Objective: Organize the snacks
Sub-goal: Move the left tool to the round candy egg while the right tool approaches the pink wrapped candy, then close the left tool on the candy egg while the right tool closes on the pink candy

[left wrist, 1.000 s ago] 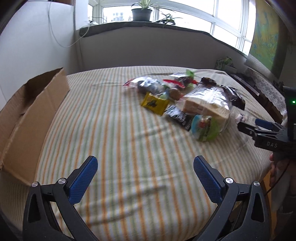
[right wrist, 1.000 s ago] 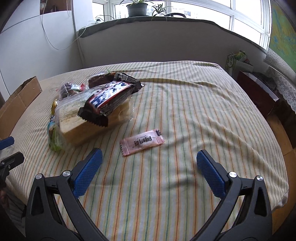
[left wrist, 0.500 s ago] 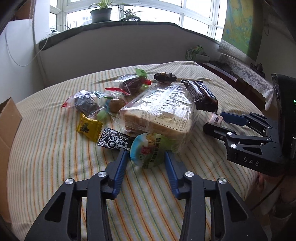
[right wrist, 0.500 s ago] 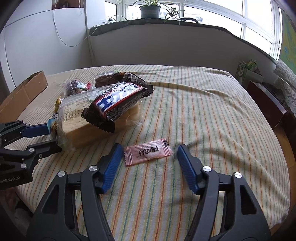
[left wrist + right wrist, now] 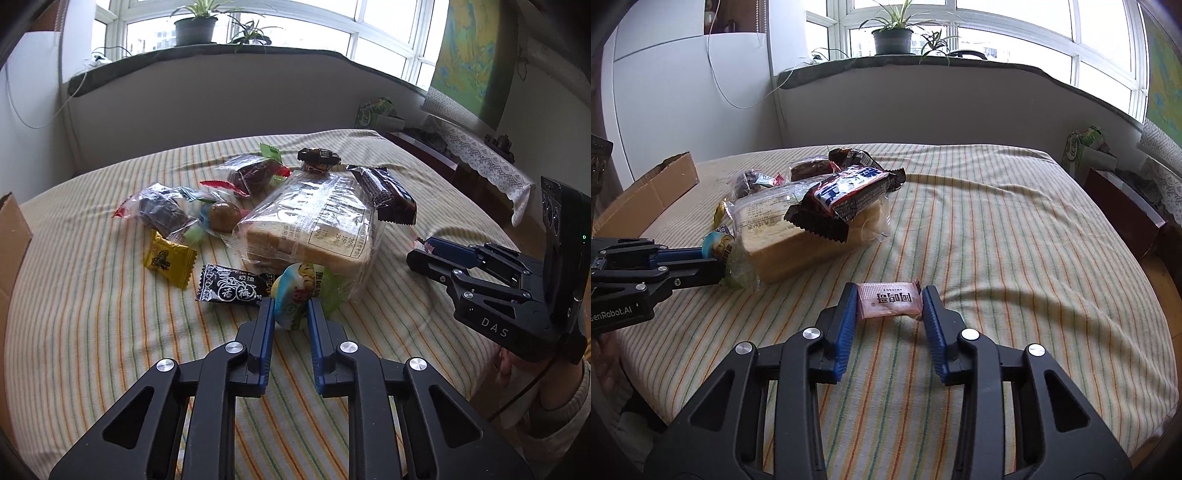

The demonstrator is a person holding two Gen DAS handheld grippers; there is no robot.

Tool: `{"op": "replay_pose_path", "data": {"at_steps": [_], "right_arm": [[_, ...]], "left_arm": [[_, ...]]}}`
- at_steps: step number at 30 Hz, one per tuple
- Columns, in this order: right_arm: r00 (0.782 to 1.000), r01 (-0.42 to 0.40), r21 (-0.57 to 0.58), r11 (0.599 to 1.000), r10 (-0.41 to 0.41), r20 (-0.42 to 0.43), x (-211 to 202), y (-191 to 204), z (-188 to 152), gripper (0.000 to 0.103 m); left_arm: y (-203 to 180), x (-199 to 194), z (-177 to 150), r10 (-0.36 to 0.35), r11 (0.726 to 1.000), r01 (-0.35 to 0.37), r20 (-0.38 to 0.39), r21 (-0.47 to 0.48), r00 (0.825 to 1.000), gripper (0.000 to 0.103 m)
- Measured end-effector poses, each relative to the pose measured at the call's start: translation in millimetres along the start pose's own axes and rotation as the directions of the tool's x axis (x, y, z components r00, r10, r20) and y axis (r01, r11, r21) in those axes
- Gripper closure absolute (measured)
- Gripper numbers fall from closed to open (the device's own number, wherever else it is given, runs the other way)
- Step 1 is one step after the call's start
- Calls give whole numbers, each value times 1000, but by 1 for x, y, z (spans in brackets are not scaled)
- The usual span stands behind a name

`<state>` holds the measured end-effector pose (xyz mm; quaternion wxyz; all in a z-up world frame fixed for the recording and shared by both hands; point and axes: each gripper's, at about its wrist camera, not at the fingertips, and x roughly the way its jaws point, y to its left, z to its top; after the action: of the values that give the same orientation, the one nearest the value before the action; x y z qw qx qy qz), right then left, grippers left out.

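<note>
Surface: striped cloth [image 5: 1015, 236] over a table, window and potted plant [image 5: 892, 35] behind.
Snack pile: bagged sliced bread [image 5: 314, 225] in the middle of the cloth, a dark chocolate bar wrapper [image 5: 846, 195] lying across its top.
Loose sweets: a yellow packet [image 5: 168, 258] and a black packet with white characters [image 5: 231, 290] lie just left of the bread; clear-wrapped dark cakes sit behind them.
Left gripper [image 5: 290, 312]: pressed together on a round green-and-blue snack cup [image 5: 299, 295], which rests against the near end of the bread.
Right gripper [image 5: 889, 301]: jaws closing around a pink sachet [image 5: 889, 298] that lies flat on the cloth well apart from the pile; the blue pads [image 5: 932, 325] stand right at its two ends, whether they are touching I cannot tell.
Cardboard box [image 5: 646, 192]: at the left edge of the table, flap up.
</note>
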<state>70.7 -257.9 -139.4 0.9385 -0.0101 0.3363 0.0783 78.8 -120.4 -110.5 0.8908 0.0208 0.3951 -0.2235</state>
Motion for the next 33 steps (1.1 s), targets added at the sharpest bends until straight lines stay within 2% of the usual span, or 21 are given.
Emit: {"op": "replay_pose_path", "data": {"at_steps": [9,10,11,13,16,17,18,19,20,21,25,30,33], "right_arm": [[999,8,17,1000,-8,32,-14,1,5,67],[999,7,19,1000,-8,33,-15,1,6,74],[1000,3,19,1000,-4,29,-15,1,6,92],[999,16,16,1000,-17,34,-18,2,5,92],[1000,10,18,1000,-10,24,-17,0,3,92],[1000,8,12,1000,-8,16,-16,0,2,87],[1000,9,3,1000,-9,5,-15,1,2,72],[1000,23,-5,1000,-23,4,-15,2,1,61],[1000,27,-6,1000,-27,7,-14,1,0,41],[1000,20,-2,1000,-20,6,-13,0,-1,37],[1000,21,22,1000,-20,-9,-6,-7,-4,37],[1000,21,31,999,-21,-13,-4,-12,-3,42],[999,24,38,999,-22,-39,6,-17,3,37]], "left_arm": [[4,-4,0,-16,1000,16,11,-10,1000,93],[3,-4,0,-26,1000,26,10,-9,1000,93],[3,-4,1,-46,999,46,8,-2,999,93],[-1,-2,3,-49,999,48,13,16,999,91],[-4,3,6,-33,999,33,2,32,999,79],[-5,4,7,-22,999,23,-4,36,1000,77],[-6,4,8,-20,999,20,-4,39,1000,74],[-7,5,9,-29,999,29,0,44,1000,74],[-10,5,10,-33,998,33,1,57,999,74],[-13,6,11,-30,997,30,4,75,1000,74],[-18,8,13,-30,995,29,5,95,1000,77],[-15,7,10,-45,996,44,9,80,999,80],[-13,3,8,-72,995,71,20,63,997,82]]}}
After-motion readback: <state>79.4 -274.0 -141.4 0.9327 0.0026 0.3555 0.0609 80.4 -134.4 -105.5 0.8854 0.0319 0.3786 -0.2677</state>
